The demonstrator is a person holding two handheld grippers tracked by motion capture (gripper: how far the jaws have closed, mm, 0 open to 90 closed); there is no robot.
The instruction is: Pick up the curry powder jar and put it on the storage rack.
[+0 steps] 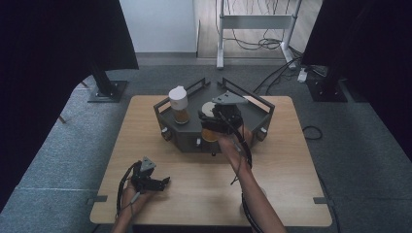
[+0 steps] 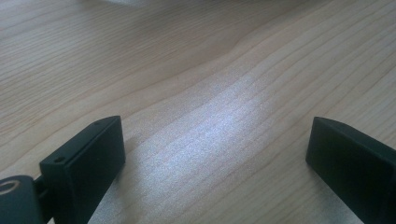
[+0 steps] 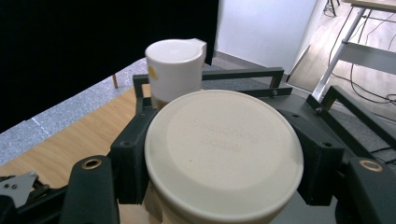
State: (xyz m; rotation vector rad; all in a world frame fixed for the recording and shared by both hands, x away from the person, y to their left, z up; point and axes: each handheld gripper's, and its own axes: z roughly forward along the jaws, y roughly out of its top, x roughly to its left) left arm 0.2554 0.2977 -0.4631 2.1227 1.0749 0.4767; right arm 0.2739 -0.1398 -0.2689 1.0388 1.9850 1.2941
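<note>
I've got right tongs clamped on jar, upright, above rack; left tongs apart, idle on bench.

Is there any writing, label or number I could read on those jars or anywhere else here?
"Seasoning Bottle": my best reading of faint raised letters on the white lid of the jar clamped in the right gripper; blurred, so not certain.
Yellow spot on the other jar: too small to read.
Tray, table: no writing visible.

White-lidded amber seasoning bottle w/ round cream cap; 2nd white-capped amber bottle at 10 o'clock; dark grey metal rack; pale wood-grain table.
</note>
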